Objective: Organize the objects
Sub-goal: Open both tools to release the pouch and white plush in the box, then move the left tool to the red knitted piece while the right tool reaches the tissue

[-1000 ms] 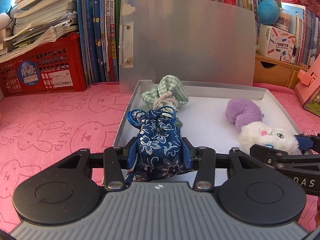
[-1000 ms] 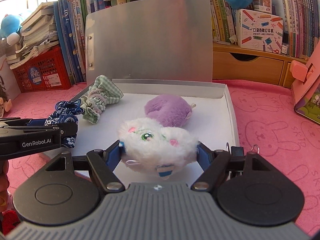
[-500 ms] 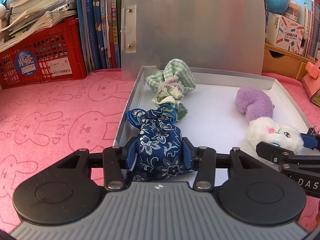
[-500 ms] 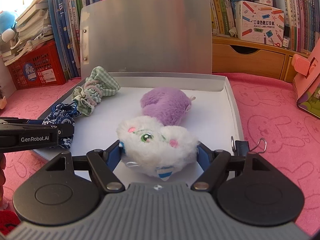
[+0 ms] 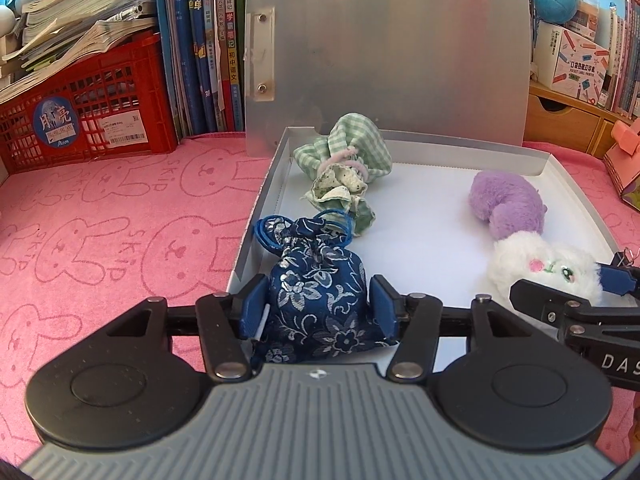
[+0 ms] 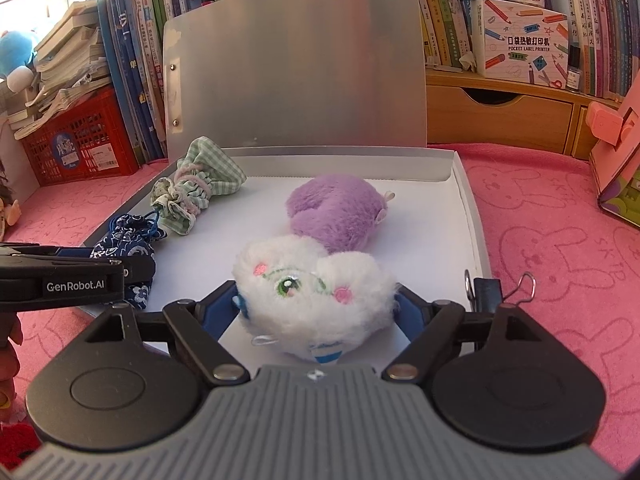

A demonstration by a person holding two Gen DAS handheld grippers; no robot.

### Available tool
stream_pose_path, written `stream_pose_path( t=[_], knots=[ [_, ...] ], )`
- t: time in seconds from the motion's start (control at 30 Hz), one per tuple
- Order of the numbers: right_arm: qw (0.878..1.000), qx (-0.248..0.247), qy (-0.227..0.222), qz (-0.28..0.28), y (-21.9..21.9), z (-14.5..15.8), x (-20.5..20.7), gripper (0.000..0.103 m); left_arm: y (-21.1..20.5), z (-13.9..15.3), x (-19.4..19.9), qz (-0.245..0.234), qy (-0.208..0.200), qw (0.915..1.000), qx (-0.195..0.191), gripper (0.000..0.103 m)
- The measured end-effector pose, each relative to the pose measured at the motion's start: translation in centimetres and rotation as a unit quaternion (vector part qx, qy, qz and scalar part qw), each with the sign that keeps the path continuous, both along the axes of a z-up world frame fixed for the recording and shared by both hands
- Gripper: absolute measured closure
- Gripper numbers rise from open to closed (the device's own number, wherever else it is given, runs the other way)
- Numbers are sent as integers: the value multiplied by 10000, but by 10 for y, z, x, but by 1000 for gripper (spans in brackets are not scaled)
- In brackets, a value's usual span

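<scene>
A dark blue floral pouch [image 5: 316, 280] rests in the front left corner of the open white box [image 5: 256, 232]. It sits between the blue pads of my left gripper [image 5: 318, 304], whose jaws are opening; a slim gap shows at each pad. On the box floor [image 6: 440, 232], a white plush face [image 6: 312, 280] sits between the fingers of my right gripper [image 6: 316, 304]. Those jaws are opening too, with only fur brushing the pads. A purple plush [image 6: 332, 212] touches the white one from behind. A green checked pouch [image 6: 200, 184] lies at the back left.
The box's grey lid [image 6: 296, 64] stands upright at the back. A binder clip [image 6: 488, 288] sits on the box's right rim. A red crate [image 5: 80, 112], upright books [image 5: 200, 40] and wooden drawers [image 6: 500, 116] line the back of the pink rabbit-print mat [image 5: 100, 240].
Both grippers' jaws have spread wider around the blue pouch and the white plush, which now lie loose on the box floor. The left view has tipped slightly.
</scene>
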State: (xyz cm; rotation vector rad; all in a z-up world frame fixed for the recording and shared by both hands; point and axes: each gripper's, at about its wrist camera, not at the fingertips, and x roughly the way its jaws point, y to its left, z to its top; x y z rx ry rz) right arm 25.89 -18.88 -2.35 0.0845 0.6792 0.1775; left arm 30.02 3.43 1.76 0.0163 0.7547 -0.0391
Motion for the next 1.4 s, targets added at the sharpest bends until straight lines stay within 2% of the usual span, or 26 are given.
stream_pose_path(
  t=[0.1, 0.3, 0.6, 0.77, 1.07, 1.4],
  knots=[
    [9999, 19, -87, 88, -2, 9, -5, 14, -4, 12, -10, -41, -171, 9998, 109, 23],
    [9987, -48, -448, 238, -8, 34, -31, 12, -11, 33, -39, -238, -447, 9983, 276, 18],
    [9932, -296, -966, 575, -24, 56, -95, 9, -16, 51, -105, -553, -735, 9957, 73, 10],
    [9888, -530, -1195, 716, -30, 54, -136, 8, -16, 45, -146, -687, -847, 9940, -21, 8],
    [9825, -890, -1360, 913, -31, 31, -198, 5, -12, 21, -203, -803, -1020, 9913, -236, 5],
    [9857, -799, -1283, 741, -37, 8, -249, 4, -13, -6, -226, -793, -1058, 9907, -327, 4]
  ],
)
